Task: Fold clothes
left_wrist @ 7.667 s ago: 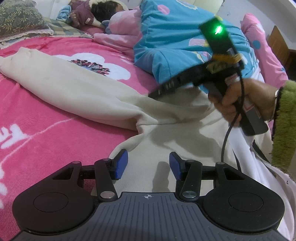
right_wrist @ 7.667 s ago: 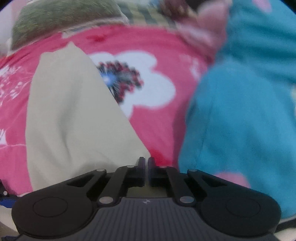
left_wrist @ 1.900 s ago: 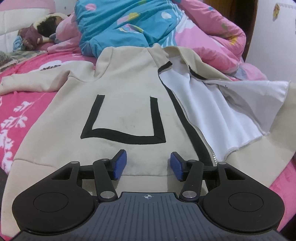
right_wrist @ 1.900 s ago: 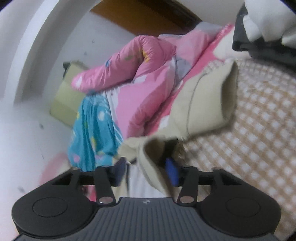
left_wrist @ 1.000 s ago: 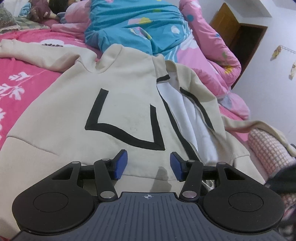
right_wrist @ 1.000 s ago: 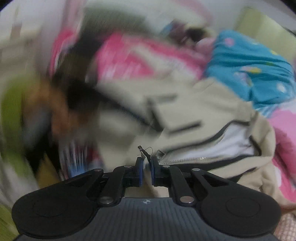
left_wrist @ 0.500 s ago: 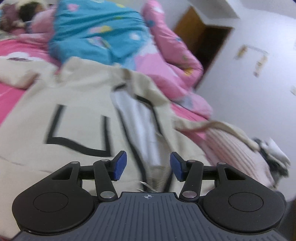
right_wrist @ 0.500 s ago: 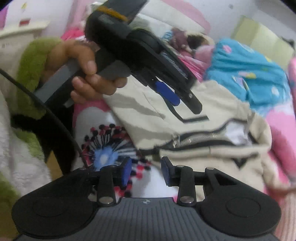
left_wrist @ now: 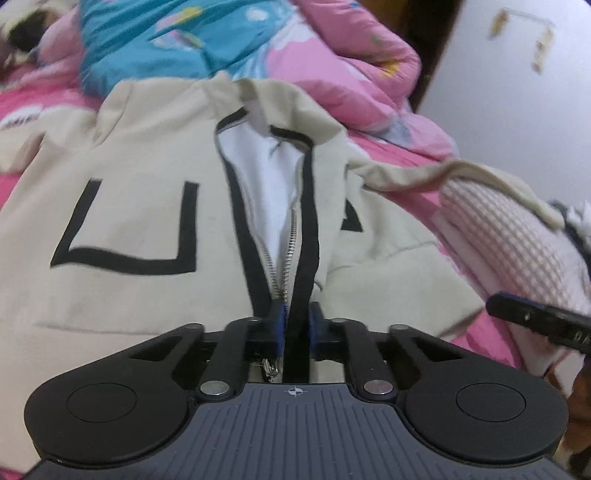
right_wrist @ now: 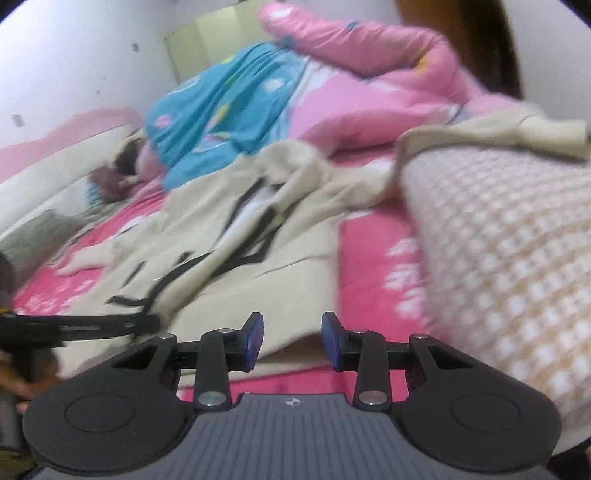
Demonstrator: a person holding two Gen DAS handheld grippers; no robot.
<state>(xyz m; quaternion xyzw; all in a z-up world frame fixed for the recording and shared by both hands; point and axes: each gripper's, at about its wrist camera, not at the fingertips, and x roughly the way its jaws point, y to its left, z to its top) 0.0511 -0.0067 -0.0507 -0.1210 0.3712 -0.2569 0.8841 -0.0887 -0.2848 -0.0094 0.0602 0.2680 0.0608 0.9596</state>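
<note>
A cream zip-up jacket [left_wrist: 147, 192] with black trim lies spread front-up on the pink bed, its zipper partly apart and white lining [left_wrist: 269, 184] showing. My left gripper [left_wrist: 295, 325] is shut on the black zipper edge of the jacket's right front panel at the hem. One sleeve [left_wrist: 461, 177] trails right over a checked bolster. In the right wrist view, my right gripper [right_wrist: 291, 341] is open just above the jacket's hem [right_wrist: 288, 306], with nothing between its fingers. The left gripper [right_wrist: 92, 326] shows at the left of that view.
A blue quilt [left_wrist: 155, 33] and a pink quilt [left_wrist: 343, 70] are piled behind the jacket, with a person lying at the far left [right_wrist: 122, 166]. A pink-and-white checked bolster [right_wrist: 509, 266] rises on the right. The right gripper's tip [left_wrist: 535, 321] shows at the right edge.
My left gripper has moved down to the hem and shut on the zipper edge. The right gripper has swung right to the jacket's right hem and stays open.
</note>
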